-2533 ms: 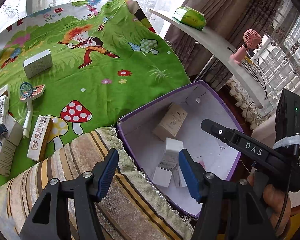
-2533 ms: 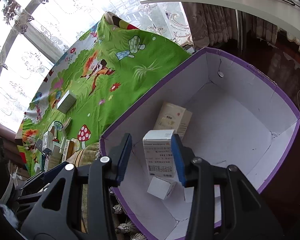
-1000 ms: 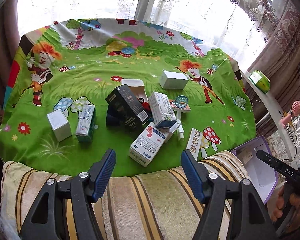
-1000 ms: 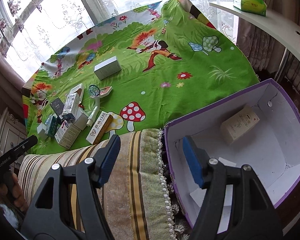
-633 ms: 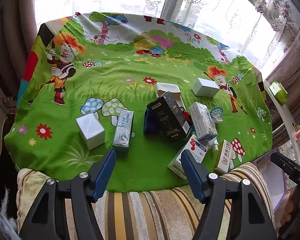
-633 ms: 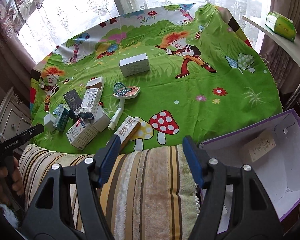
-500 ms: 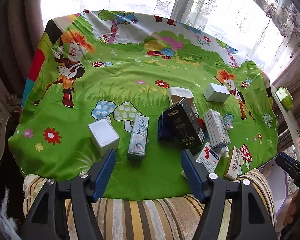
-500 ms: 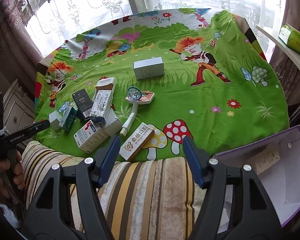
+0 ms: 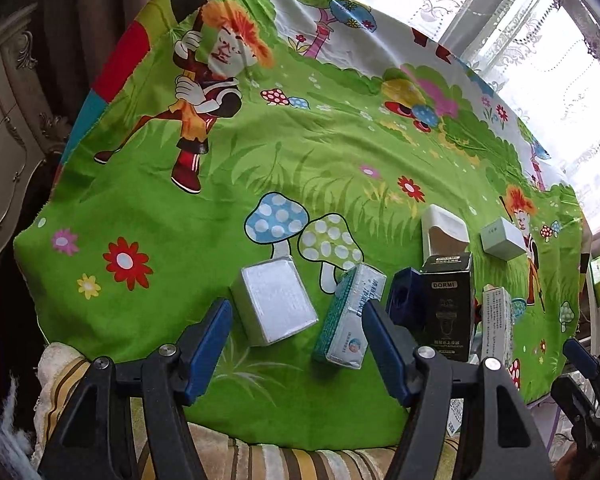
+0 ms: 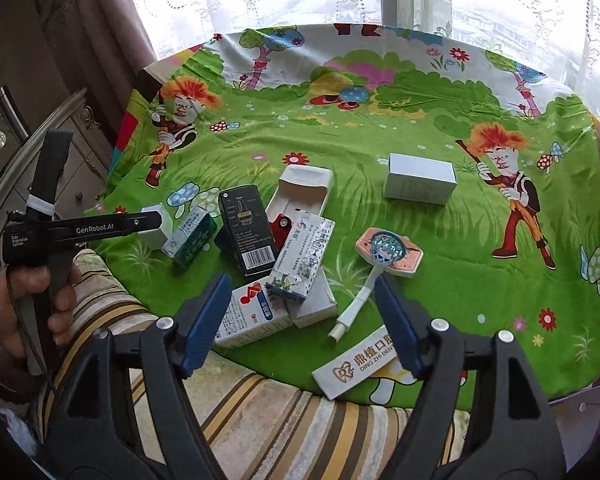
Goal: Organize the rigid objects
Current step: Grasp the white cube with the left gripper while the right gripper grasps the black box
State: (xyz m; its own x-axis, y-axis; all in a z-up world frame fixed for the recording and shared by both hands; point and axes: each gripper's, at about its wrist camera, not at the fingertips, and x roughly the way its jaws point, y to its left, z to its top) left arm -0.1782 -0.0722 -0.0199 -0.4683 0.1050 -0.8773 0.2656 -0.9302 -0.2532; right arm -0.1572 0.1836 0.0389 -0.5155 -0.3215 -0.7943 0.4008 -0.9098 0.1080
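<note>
The left gripper [image 9: 296, 344] hangs with its jaws wide apart and empty, over a white box [image 9: 274, 306] and a teal carton [image 9: 350, 318] lying side by side near the front edge of the green cloth [image 9: 204, 208]. The right gripper [image 10: 300, 320] is likewise spread and holds nothing, above a red-and-white carton [image 10: 252, 316] and a white tube [image 10: 354, 308]. Its right finger [image 10: 396, 326] cuts off the print on a long white box [image 10: 358, 364]. A black box [image 10: 248, 234] leans in the crowded pile; what lies beneath is hard to make out. Behind, a lone white box [image 10: 420, 178] sits among bare cloth.
</note>
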